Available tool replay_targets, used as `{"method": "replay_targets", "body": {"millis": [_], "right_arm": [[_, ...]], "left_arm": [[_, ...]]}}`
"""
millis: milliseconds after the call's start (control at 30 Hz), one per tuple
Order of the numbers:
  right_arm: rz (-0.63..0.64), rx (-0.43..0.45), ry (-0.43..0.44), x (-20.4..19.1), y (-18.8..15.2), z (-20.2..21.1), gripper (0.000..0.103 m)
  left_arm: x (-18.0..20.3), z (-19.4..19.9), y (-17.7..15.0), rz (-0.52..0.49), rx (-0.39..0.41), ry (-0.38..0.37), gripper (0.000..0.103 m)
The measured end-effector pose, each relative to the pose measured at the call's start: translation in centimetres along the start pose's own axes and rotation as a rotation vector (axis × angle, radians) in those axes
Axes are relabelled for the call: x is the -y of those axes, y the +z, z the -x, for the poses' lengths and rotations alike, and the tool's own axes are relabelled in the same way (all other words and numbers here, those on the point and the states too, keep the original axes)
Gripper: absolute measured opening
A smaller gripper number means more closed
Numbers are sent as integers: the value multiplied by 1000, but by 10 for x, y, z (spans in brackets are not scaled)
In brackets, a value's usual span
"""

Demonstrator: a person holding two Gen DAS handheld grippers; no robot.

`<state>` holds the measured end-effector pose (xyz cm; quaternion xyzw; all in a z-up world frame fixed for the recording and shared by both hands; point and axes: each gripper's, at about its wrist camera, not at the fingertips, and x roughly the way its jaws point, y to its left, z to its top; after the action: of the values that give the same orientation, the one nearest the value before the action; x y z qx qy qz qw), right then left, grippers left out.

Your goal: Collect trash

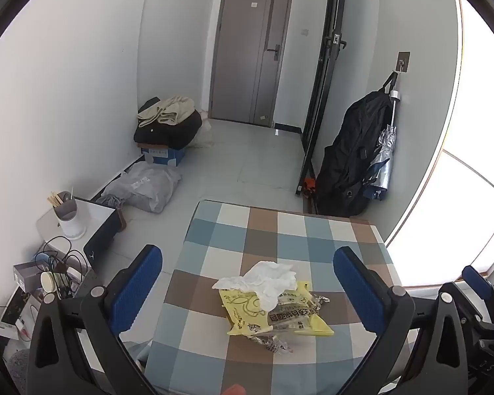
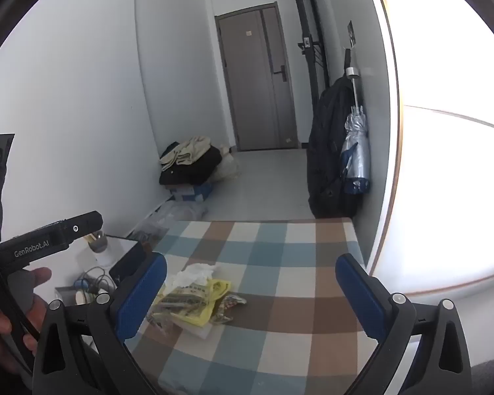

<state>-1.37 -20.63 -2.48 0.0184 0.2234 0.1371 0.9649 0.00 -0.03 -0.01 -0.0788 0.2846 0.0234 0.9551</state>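
Trash pile (white tissue [image 1: 266, 279] on yellow wrapper [image 1: 247, 316]) sits mid checked table [image 1: 280, 230], near its front edge. Left gripper [image 1: 247, 289] & right gripper [image 2: 250, 293] both spread wide, empty. Lower left straight over pile, pinch tissue + wrapper together.

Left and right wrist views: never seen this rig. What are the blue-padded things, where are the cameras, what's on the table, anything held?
No robot arm here: a person holds a two-finger gripper in each hand. Each picture comes from a fisheye camera on one gripper, looking along its blue-padded fingers. The left gripper and right gripper both have jaws wide open and hold nothing. On the checkered tablecloth lies the trash: a crumpled white tissue on a yellow wrapper and clear printed wrappers.
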Motion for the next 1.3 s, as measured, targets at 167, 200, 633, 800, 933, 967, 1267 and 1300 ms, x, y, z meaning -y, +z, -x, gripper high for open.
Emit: {"method": "replay_targets", "body": {"millis": [167, 200, 633, 800, 933, 967, 1267, 1300], "right_arm": [[0, 4, -8, 0, 1, 0, 103], [-1, 5, -9, 0, 1, 0, 103], [-5, 5, -13, 2, 1, 3, 103], [-6, 5, -16, 3, 0, 3, 103], [-8, 7, -20, 4, 1, 4, 103], [-8, 5, -20, 4, 1, 4, 103], [-8, 5, -21, 4, 2, 4, 103], [-8, 4, -21, 3, 1, 3, 103]], "left_arm": [[5, 2, -2, -10, -23, 14, 102], [4, 3, -3, -7, -23, 9, 102], [-1, -4, -1, 1, -40, -30, 102], [0, -3, -1, 0, -44, -35, 102], [1, -3, -1, 1, -43, -36, 102], [1, -3, -1, 2, -42, -37, 102], [0, -2, 0, 3, -43, -38, 102], [0, -2, 0, 3, -44, -40, 102]]}}
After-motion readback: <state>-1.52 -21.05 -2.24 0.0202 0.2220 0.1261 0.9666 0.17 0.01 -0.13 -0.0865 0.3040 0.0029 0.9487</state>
